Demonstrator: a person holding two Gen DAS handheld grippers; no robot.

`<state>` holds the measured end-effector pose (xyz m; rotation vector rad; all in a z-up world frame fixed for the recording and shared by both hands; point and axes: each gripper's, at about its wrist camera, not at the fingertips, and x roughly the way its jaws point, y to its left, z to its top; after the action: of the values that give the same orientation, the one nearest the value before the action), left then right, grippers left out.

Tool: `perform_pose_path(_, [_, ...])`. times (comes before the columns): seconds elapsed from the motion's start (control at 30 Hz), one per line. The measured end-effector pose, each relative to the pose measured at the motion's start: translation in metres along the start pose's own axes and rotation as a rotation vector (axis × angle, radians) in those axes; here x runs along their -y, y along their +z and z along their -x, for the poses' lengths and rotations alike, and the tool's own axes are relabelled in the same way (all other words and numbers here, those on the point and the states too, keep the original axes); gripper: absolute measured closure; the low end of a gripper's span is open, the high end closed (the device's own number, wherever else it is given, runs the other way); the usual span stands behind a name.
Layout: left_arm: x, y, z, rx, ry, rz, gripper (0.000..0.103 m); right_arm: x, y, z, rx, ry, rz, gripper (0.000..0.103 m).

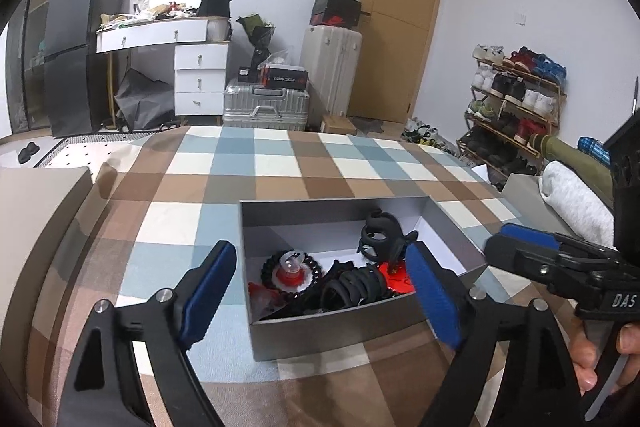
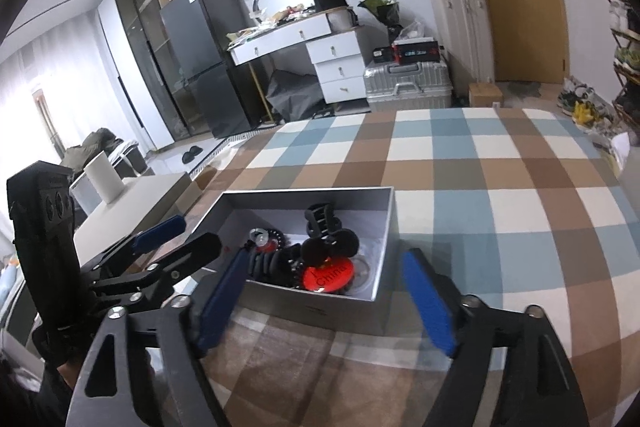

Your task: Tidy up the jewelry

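A grey open box (image 1: 332,335) sits on the checked tablecloth (image 1: 280,163). Inside lie a black hair claw (image 1: 380,237), a black bead bracelet (image 1: 266,267), a black coiled hair tie (image 1: 356,283) and a red badge (image 1: 394,277). My left gripper (image 1: 320,255) hangs open over the box's near left part, nothing between its blue pads. In the right wrist view, the box (image 2: 320,303), the red badge (image 2: 328,277) and a black pom-pom piece (image 2: 328,247) show. My right gripper (image 2: 324,263) is open above the box's near edge, holding nothing.
A grey surface (image 2: 152,195) with a white roll (image 2: 104,177) stands left of the table. A hand (image 1: 588,359) holds the right gripper's handle. Behind the table are suitcases (image 1: 266,105), a dresser (image 1: 200,79) and a shoe rack (image 1: 516,103).
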<state>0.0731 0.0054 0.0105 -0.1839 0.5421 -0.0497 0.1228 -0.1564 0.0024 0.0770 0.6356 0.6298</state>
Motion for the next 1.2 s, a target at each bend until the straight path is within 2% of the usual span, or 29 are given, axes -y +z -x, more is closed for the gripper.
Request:
perform_pose_path(0.13, [-0.002,-0.002,0.009,0.019,0.012,0.011,0.001,0.004,-0.003,0.007,0.01,-0.003,-0.009,0.008])
perform_pose_path(0.27, [0.0,-0.006,0.018,0.028,0.024,-0.007,0.001,0.007,-0.007,0.011,0.024,0.007,-0.006,0.0])
perform_pose_path(0.63, [-0.001,-0.02,0.035,0.031,0.113,-0.061,0.001,-0.012,-0.026,0.021,0.074,-0.014,0.124,0.0])
perform_pose_path(1.0, [-0.002,-0.029,0.033,0.041,0.134,-0.088,0.001,-0.018,-0.036,0.035,0.183,-0.009,0.168,0.0])
perform_pose_path(1.2, [-0.004,-0.029,0.034,0.031,0.123,-0.074,0.001,-0.013,-0.041,0.032,0.186,0.027,0.145,0.0])
